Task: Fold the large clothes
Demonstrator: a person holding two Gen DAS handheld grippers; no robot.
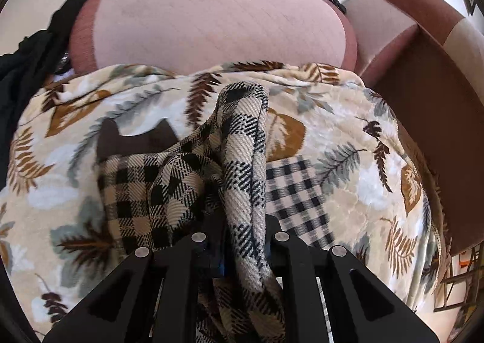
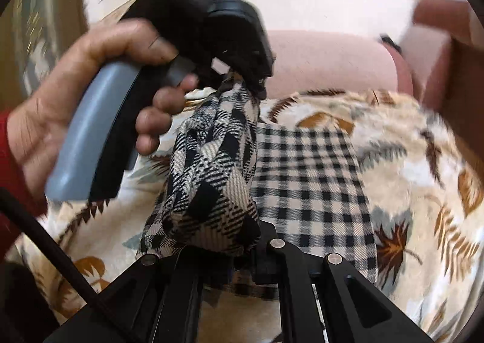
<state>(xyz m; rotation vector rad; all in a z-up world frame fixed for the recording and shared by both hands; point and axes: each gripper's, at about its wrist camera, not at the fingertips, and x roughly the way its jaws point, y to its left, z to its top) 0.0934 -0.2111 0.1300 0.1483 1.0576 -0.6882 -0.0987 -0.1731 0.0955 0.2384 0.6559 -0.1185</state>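
Across the sofa seat lies a leaf-print blanket, cream with brown and grey fronds, and behind it rises a pink back cushion edged in darker rose. Off to the right, a brown armrest; a pale wall sits above it all. On the far left, a dark garment hangs over the sofa's end, though what it is I can't make out.

Now the checked cloth, black on beige: part of it lies flat on the blanket, part is bunched and lifted. Left gripper, held in the person's hand with a red sleeve just showing, is clamped on one gathered end. Right gripper has its jaws nearly together, pinching the other end of the cloth. From the left wrist view the fabric drapes straight over the fingertips and hides them. Motion blur smears the right view's edges.
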